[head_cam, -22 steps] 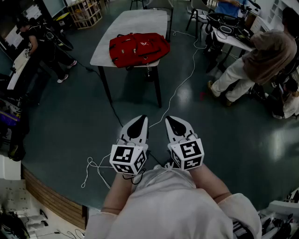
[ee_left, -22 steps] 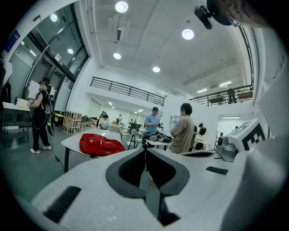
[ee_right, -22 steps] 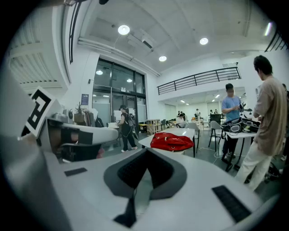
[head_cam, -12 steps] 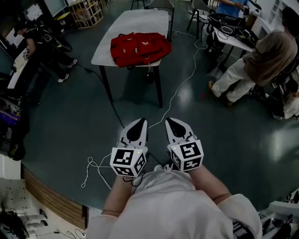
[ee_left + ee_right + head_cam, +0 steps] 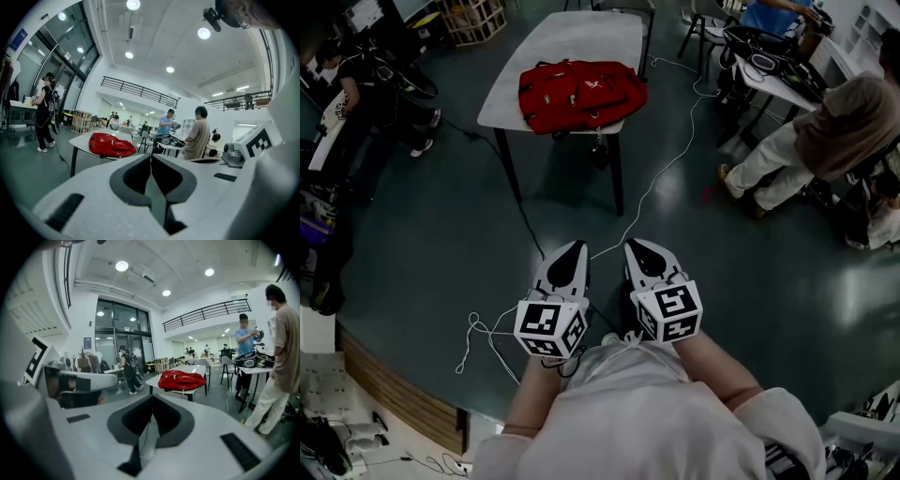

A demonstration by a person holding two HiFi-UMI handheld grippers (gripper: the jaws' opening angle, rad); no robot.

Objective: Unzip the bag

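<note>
The red bag [image 5: 581, 94] lies flat on the near end of a grey table [image 5: 581, 37], far ahead of me across the floor. Both grippers are held close to my body, side by side, pointing toward the table. The left gripper [image 5: 577, 251] is shut with nothing between its jaws. The right gripper [image 5: 636, 249] is likewise shut and empty. The left gripper view shows the bag [image 5: 111, 144] left of centre, beyond the left gripper [image 5: 151, 158]. From the right gripper [image 5: 152, 398], the bag [image 5: 182, 379] appears just right of centre.
A white cable [image 5: 661, 173] runs over the dark floor from the table toward my feet, and a cord loop [image 5: 483, 333] lies at my left. A person in beige [image 5: 825, 141] stands by a cluttered desk [image 5: 769, 66] at right. Another person [image 5: 356, 84] stands at left.
The head view has shifted a little, and the table and bag sit slightly nearer. Both grippers stay shut, side by side.
</note>
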